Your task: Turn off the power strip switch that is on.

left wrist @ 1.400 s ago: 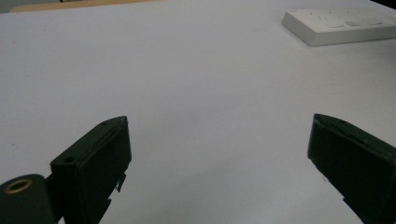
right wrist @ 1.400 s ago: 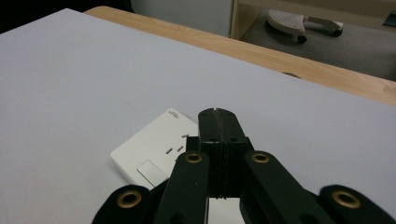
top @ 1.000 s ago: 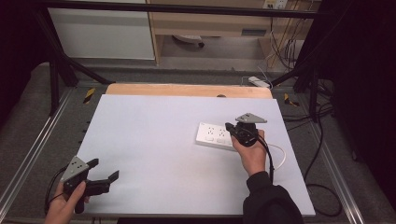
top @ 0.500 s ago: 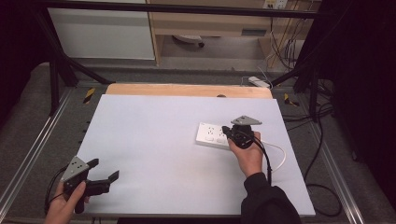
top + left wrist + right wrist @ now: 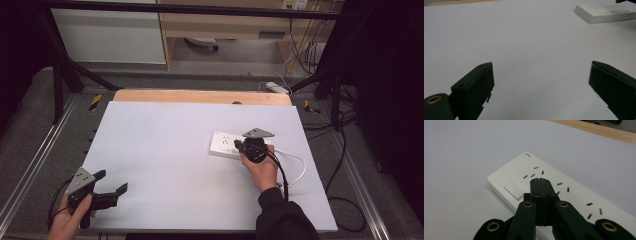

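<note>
The white power strip (image 5: 231, 145) lies on the right half of the white table (image 5: 165, 150), with its long side running left to right. Its switch (image 5: 514, 190) sits at the left end, and a white cord (image 5: 296, 165) trails off the right end.

The right claw (image 5: 241, 146) is the near one. It hangs just over the strip, with its two black jaws pressed flat together and nothing between them. In the right gripper view the closed tip (image 5: 541, 182) is above the plug holes, and the switch is just to the left of it and a bit nearer. So a short slide left should bring the tip onto the switch, I think.

The left claw (image 5: 111, 182) is well apart, at the near left corner. Its jaws stand wide and hold nothing.
</note>
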Action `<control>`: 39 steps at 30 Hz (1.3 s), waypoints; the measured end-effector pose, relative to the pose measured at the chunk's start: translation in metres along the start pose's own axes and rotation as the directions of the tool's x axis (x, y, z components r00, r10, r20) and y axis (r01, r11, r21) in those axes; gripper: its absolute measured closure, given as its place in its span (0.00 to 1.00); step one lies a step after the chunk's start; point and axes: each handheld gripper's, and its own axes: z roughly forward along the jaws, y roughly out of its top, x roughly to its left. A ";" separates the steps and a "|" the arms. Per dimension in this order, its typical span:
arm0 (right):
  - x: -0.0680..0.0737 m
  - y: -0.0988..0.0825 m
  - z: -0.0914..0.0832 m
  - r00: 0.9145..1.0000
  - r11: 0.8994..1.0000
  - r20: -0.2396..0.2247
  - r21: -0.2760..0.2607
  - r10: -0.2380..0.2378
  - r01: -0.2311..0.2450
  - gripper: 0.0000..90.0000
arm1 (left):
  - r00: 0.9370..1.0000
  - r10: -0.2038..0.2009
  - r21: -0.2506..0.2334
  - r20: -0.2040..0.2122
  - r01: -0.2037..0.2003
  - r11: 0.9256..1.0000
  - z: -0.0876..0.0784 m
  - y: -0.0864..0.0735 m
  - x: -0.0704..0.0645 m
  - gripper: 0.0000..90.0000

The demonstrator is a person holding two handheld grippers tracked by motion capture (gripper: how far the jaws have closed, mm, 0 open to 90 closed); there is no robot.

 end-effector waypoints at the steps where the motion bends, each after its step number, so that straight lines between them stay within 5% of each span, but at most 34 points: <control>1: 0.001 -0.001 0.001 1.000 1.000 -0.003 0.004 -0.003 0.003 1.00 | 1.000 0.000 0.000 0.000 0.000 1.000 0.000 0.000 0.000 0.07; 39: 0.007 -0.012 0.013 1.000 0.999 -0.009 0.036 -0.004 0.004 1.00 | 1.000 0.004 0.001 0.002 -0.004 1.000 0.000 0.000 0.000 0.07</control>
